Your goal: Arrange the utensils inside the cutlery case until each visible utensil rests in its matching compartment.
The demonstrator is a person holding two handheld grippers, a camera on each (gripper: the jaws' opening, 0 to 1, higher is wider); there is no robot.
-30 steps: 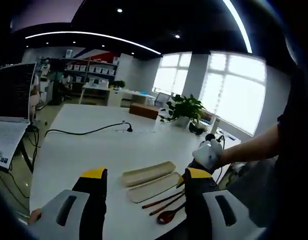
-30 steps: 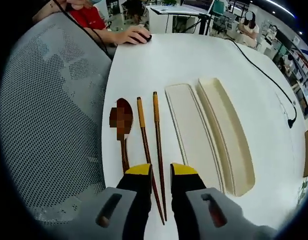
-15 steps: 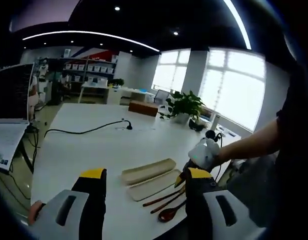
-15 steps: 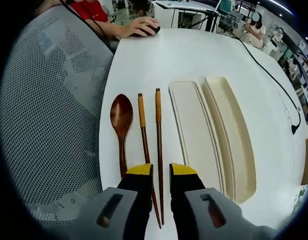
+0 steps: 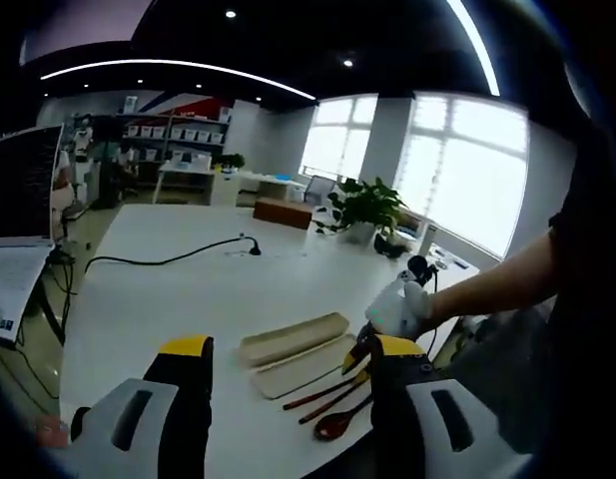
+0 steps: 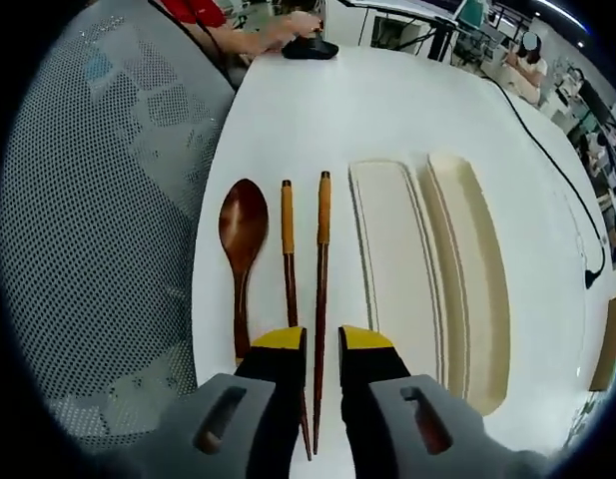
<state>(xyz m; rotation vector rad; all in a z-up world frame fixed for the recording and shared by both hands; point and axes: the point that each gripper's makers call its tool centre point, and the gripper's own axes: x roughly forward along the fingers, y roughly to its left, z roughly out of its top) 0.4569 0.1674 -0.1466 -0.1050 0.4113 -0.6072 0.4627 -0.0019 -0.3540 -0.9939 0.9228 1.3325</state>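
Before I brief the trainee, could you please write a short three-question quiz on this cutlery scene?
1. True or false: the dark wooden spoon already lies inside the deep cream cutlery tray.
2. Multiple choice: what runs between the right gripper jaws? A) the spoon B) a brown wooden chopstick C) the flat cream lid
3. Fill in: the two chopsticks lie between the spoon and the ___.

Key: 1. False; it lies on the white table. 2. B. 3. Lid.
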